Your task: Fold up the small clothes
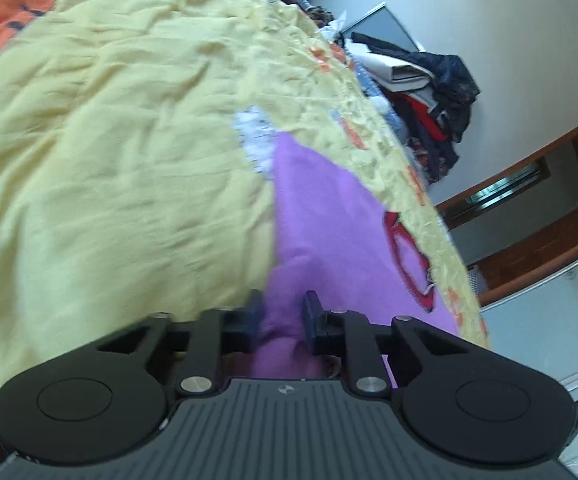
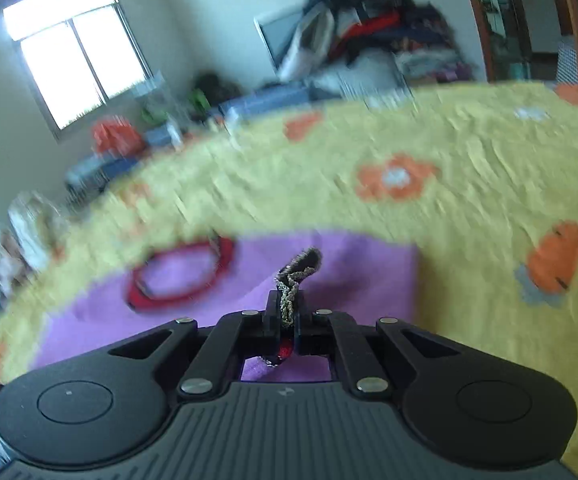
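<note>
The small purple knit garment (image 1: 329,216) lies on a yellow crinkled bedspread with orange flower print (image 1: 109,140), near the bedspread's edge. A red-trimmed opening (image 1: 409,256) in the garment faces up.

Left gripper (image 1: 283,312): the two black fingers stand a narrow gap apart, with a bunched fold of the purple fabric filling the space between them. The fold rises from the flat part of the garment into the jaws.

Right gripper (image 2: 287,312): the jaws are nearly together, pinched on a thin grey-brown speckled strip of fabric (image 2: 297,272) that stands up and curls forward beyond the fingertips. A red patch shows just behind the jaws. Whether this strip belongs to the purple garment cannot be determined. Below the gripper the garment (image 2: 329,276) lies spread on the bedspread (image 2: 469,184), with the red-trimmed opening (image 2: 181,276) to the left.

Background: a heap of dark and red clothing (image 1: 437,96) beyond the bed, a bright window (image 2: 77,68), and a wooden door frame (image 1: 529,208). The right wrist view is motion-blurred.
</note>
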{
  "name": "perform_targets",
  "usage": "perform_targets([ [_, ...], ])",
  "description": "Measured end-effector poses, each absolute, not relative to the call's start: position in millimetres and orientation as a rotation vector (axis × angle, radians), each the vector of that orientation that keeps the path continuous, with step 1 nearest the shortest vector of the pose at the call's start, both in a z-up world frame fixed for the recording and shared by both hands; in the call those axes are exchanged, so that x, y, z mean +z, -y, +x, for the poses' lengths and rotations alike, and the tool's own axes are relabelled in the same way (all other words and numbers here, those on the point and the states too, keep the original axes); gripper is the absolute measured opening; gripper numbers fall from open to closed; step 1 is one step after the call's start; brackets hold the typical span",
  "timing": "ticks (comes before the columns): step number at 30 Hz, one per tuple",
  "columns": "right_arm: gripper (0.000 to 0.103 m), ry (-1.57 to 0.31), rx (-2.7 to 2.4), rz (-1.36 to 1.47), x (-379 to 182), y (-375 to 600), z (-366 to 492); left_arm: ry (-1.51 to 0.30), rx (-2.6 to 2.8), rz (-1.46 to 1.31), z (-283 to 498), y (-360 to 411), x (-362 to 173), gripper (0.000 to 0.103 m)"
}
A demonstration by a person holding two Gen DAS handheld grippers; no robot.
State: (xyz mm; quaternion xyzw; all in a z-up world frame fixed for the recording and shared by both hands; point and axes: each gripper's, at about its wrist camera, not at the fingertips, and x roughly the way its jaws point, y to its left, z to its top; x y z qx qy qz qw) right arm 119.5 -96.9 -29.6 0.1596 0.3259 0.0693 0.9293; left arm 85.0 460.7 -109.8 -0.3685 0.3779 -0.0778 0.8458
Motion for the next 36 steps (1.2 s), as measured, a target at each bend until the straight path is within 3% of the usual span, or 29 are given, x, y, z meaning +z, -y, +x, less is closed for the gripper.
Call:
perform_targets([
  [2,0.013,-0.747,0.14,0.324,-46.4,99.2,124.6,-0.801,-0.154,-0.787,79.1,-467.1,-110.8,0.021],
  [3,0.026,-0.77,0.114,0.321,-48.2,100.7,124.9,-0.806,-0.145,-0.792,76.8,-469.9,-108.0,0.021],
  [5,0.039,-0.704,0.044,0.249,-39.0,100.7,111.6,-0.778,-0.127,-0.746,70.8,-469.8,-91.7,0.03],
  [7,0.039,-0.644,0.072,0.232,-29.0,100.6,100.2,-0.714,-0.189,-0.746,66.5,-465.3,-72.1,0.055],
  [9,0.039,-0.638,0.128,0.212,-24.9,90.3,100.2,-0.68,-0.264,-0.747,72.9,-452.1,-57.7,0.074],
  [10,0.039,-0.633,0.153,0.185,-24.8,80.3,103.0,-0.673,-0.284,-0.725,79.9,-442.0,-52.6,0.079],
  [14,0.037,-0.691,0.231,0.064,-43.8,40.3,123.1,-0.689,-0.319,-0.613,117.8,-398.4,-61.5,0.078],
  [16,0.036,-0.73,0.193,-0.08,-56.9,27.9,126.7,-0.743,-0.278,-0.561,131.6,-385.9,-80.3,0.07],
  [18,0.048,-0.682,0.153,-0.159,-61.5,37.1,120.3,-0.715,-0.268,-0.476,128.4,-384.6,-89.3,0.06],
  [20,0.05,-0.714,0.141,-0.106,-54.8,54.7,113.7,-0.721,-0.263,-0.504,117.0,-398.8,-90.7,0.056],
  [21,0.051,-0.715,0.138,-0.101,-50.7,59.8,104.5,-0.723,-0.265,-0.548,108.9,-407.6,-88.5,0.061],
  [22,0.051,-0.708,0.153,-0.106,-47.3,60.9,93.4,-0.703,-0.284,-0.575,98.1,-415.3,-85.1,0.078],
  [24,0.052,-0.697,0.223,-0.103,-46.1,58.6,71.7,-0.665,-0.289,-0.574,76.5,-424.7,-80.9,0.089],
  [28,0.058,-0.693,0.275,-0.2,-63.4,51.0,20.6,-0.716,-0.293,-0.504,42.7,-426.4,-93.0,0.081],
  [30,0.077,-0.69,0.246,-0.174,-66.4,68.0,-3.8,-0.721,-0.303,-0.436,22.8,-425.9,-90.4,0.081],
  [32,0.089,-0.721,0.239,-0.122,-67.3,89.2,-21.0,-0.724,-0.302,-0.412,6.2,-430.4,-90.6,0.081],
  [34,0.091,-0.767,0.235,-0.1,-63.9,102.8,-31.7,-0.783,-0.274,-0.382,-2.8,-434.5,-91.1,0.089],
  [36,0.091,-0.777,0.232,-0.072,-58.4,108.5,-41.0,-0.822,-0.254,-0.425,-10.4,-443.7,-100.5,0.088],
])
